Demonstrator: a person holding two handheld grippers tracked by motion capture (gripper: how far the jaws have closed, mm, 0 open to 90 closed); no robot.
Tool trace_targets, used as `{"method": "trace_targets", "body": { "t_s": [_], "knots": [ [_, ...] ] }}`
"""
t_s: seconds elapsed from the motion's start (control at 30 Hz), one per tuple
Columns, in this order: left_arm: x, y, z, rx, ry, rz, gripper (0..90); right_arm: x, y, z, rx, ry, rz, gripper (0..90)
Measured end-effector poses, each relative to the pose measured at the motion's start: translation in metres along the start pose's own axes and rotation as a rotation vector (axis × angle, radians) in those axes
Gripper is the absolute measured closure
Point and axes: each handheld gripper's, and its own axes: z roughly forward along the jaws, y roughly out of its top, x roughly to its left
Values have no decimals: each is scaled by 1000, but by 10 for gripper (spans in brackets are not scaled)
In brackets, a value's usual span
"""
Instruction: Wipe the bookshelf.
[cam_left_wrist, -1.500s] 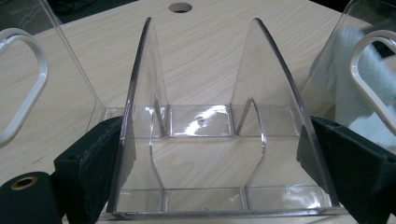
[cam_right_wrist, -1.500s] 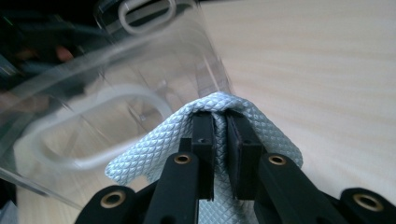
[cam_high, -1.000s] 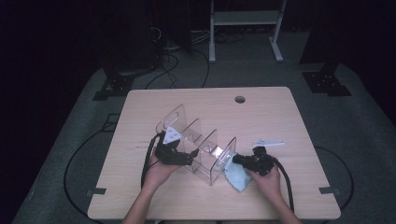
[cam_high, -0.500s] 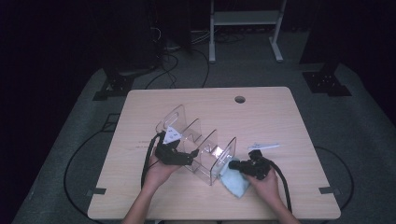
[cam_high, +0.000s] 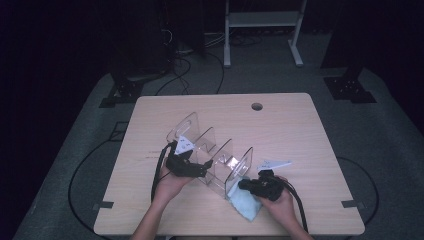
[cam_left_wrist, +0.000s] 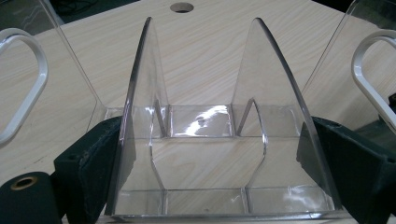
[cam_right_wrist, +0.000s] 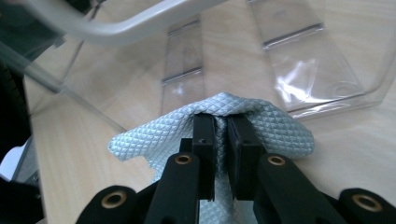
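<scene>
A clear acrylic rack (cam_high: 220, 160) with several upright dividers stands on the wooden table (cam_high: 300, 130). My left gripper (cam_high: 197, 169) grips it from the left side. In the left gripper view the black jaws of that gripper (cam_left_wrist: 219, 154) press against the two outer walls of the rack (cam_left_wrist: 201, 121). My right gripper (cam_high: 245, 185) is at the rack's near right end, shut on a light blue quilted cloth (cam_high: 247, 207). In the right gripper view the cloth (cam_right_wrist: 280, 130) bunches up around the closed gripper (cam_right_wrist: 221, 121) and rests on the table beside the rack's clear base (cam_right_wrist: 308, 79).
A round cable hole (cam_high: 257, 106) sits near the table's far edge. Black cables trail from both grippers over the near edge. A white metal stand (cam_high: 260, 20) and dark equipment are on the floor beyond the table.
My right hand has shifted a little to the left and toward the near edge, dragging the cloth along the rack's end. The left hand and the rack have stayed put.
</scene>
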Motion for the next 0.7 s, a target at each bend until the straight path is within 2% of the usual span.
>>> {"method": "trace_targets", "body": {
  "t_s": [0.17,0.4,0.47,0.57,0.63,0.67,0.7],
  "knots": [
    [-1,0,0,-2,2,-5,82,-6,2,-3,-18,-20,22,820],
    [0,0,0,6,8,6,85,23,-3,5,42,58,-68,820],
    [0,0,0,3,8,3,85,25,-1,5,47,46,-98,820],
    [-1,0,1,5,14,2,85,18,-1,4,34,23,-77,821],
    [-1,0,1,2,13,-1,85,19,-2,5,39,16,-67,821],
    [-1,0,1,2,13,-1,85,19,-2,5,39,16,-67,821],
    [-1,0,1,3,14,-1,85,25,-5,9,55,24,-93,820]
  ]
}}
